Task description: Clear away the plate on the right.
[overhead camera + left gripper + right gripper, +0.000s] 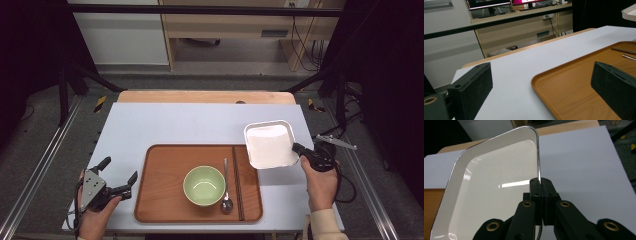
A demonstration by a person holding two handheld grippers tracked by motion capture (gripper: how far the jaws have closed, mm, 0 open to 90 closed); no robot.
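A white square plate point(270, 145) hangs above the right end of the brown tray point(160, 200), and my right gripper point(299, 150) is shut on its right rim. In the right gripper view the jaws pinch the edge of the white plate point(491, 185), the right gripper point(540, 182) closed tight on it. On the tray stand a green bowl point(203, 185), a metal spoon point(226, 190) and dark chopsticks point(237, 182). My left gripper point(119, 175) is held open at the tray's left edge, low over the table. The left gripper point(544, 87) straddles the corner of the tray point(579, 82) with nothing between its jaws.
A white mat point(190, 125) covers the wooden table point(200, 96). Black frame bars point(200, 10) run across the back, with cables on the floor at the right. Monitors point(489, 3) stand on a desk beyond.
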